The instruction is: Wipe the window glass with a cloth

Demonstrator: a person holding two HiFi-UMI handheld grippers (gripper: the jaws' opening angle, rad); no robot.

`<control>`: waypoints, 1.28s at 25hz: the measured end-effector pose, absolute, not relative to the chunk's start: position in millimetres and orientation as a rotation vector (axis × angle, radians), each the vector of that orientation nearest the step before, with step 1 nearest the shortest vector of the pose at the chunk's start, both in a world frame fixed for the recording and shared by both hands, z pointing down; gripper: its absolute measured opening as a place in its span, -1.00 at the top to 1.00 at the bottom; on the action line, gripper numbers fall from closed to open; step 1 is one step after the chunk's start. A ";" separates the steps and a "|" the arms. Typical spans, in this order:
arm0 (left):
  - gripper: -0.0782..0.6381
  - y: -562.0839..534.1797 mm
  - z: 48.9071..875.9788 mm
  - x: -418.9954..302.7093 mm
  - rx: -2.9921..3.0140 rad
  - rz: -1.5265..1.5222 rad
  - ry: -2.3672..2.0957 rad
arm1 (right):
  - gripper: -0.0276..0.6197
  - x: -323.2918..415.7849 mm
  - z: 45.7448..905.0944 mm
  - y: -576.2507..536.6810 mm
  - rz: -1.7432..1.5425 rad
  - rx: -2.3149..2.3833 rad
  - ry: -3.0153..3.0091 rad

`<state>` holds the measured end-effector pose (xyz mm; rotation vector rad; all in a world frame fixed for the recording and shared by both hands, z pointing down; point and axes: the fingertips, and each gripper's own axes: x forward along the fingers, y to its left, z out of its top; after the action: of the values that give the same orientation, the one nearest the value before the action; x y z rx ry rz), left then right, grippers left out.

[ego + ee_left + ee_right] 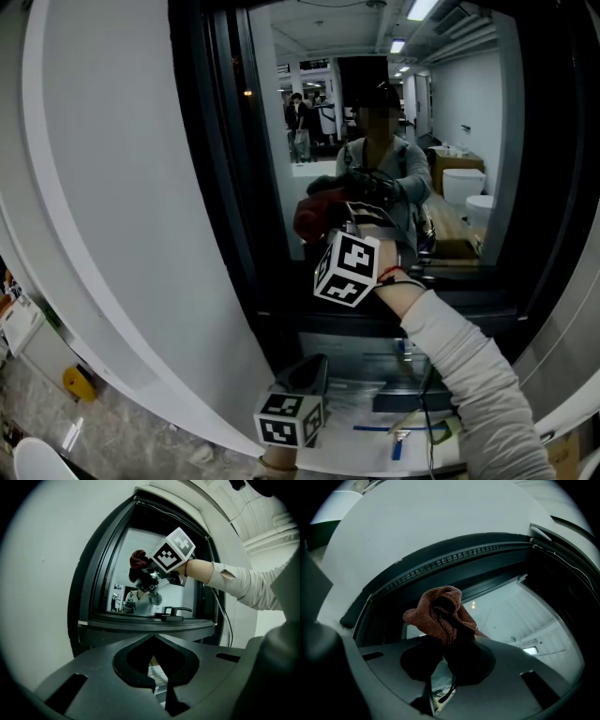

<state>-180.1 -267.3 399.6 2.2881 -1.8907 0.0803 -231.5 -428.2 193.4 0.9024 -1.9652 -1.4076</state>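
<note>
Rust-red cloth (440, 613) sits bunched in a loose wad at the tips of the right gripper (447, 639), whose jaws are clenched on its lower folds. The rest of it stands up and forward past them, at the centre of the right gripper view. In the head view the cloth (314, 214) lies just left of centre, ahead of the right gripper (330, 225) and up against the window glass (450, 112). Its dark reflection seems to meet it there, though actual contact cannot be confirmed.

The glass (511, 616) lies straight ahead along the gripper's long axis, filling the right half of that view, with the dark window frame (440, 569) arching across the top. By this reading, any wiping stroke would run sideways or up and down across the pane, with the wad kept pushed forward.

The left gripper view shows the cloth (138, 559) and the right gripper (145, 571) in the upper centre, high on the pane. A grey sleeve (243, 585) reaches in from the right, and a black window handle (176, 611) sits on the lower frame beneath.

The left gripper (309, 370) hangs low at the bottom centre of the head view, well apart from the cloth. Its jaws are pressed together on nothing. The right gripper is clearly the nearer one, and the one placed to do the wiping.
</note>
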 end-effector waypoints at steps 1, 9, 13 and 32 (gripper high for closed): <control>0.77 -266.5 399.9 -180.3 2.287 0.079 -1.890 | 0.73 -231.8 200.1 -428.3 -1.393 0.892 -1.970; 0.77 -261.7 401.3 -180.3 2.279 0.069 -1.890 | 0.73 -232.7 258.9 -428.8 -1.262 0.791 -2.002; 0.77 -259.4 401.4 -177.7 2.280 0.065 -1.882 | 0.73 -233.4 282.6 -429.1 -1.216 0.743 -2.004; 0.77 -272.6 400.1 -161.7 2.315 0.072 -1.851 | 0.73 -187.0 188.9 -392.0 -1.399 0.813 -2.076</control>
<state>-161.7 -272.6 400.1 2.3145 -1.8509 0.0718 -187.0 -392.0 188.9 0.8128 -2.0763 -1.3994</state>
